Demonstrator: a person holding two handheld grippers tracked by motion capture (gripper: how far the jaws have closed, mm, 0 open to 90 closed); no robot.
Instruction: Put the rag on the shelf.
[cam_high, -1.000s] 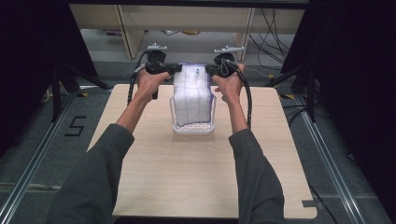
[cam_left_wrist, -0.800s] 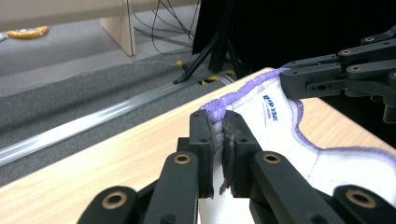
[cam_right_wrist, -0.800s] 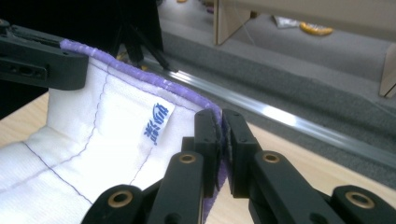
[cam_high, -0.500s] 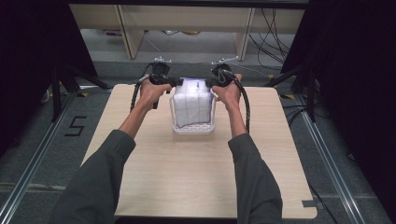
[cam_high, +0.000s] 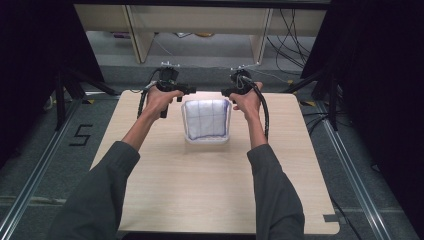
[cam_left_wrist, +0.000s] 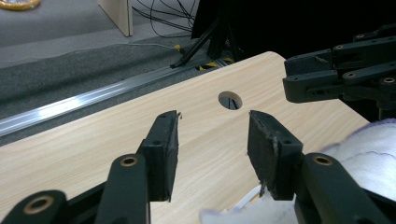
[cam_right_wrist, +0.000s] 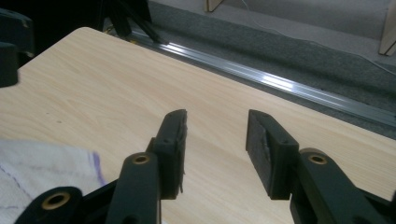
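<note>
While the white cloth (cam_high: 206, 120) with its purple grid lines lies spread in a clear tray (cam_high: 186, 134) on the far middle of the wooden table (cam_high: 210, 190), both grippers hang at the cloth's far corners. Left of the cloth, the left gripper (cam_high: 189, 90) has just been opening its jaws, and nothing sits between them. Right of the cloth, the right gripper (cam_high: 226, 92) has likewise just been spreading its jaws, with bare table between them.
</note>
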